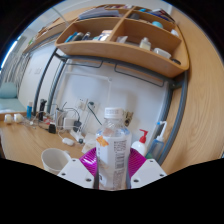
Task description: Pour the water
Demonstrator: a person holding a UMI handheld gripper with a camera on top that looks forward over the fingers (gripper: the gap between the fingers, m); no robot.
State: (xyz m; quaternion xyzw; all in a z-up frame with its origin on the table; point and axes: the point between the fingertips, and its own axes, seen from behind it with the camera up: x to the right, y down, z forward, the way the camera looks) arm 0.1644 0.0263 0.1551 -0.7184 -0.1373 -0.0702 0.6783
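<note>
A clear plastic water bottle (113, 150) with a white cap and a printed label stands upright between my fingers. My gripper (112, 167) is shut on the bottle, with the magenta pads (90, 162) pressed against its sides. A white cup (55, 160) sits on the wooden counter just left of the bottle, its rim open upward. The bottle's base is hidden behind the fingers.
A white bottle with a red nozzle (141, 146) stands right of the held bottle. Small items and cables (60, 122) clutter the back of the counter (25, 145) by the white wall. Wooden shelves (125, 40) with boxes hang overhead.
</note>
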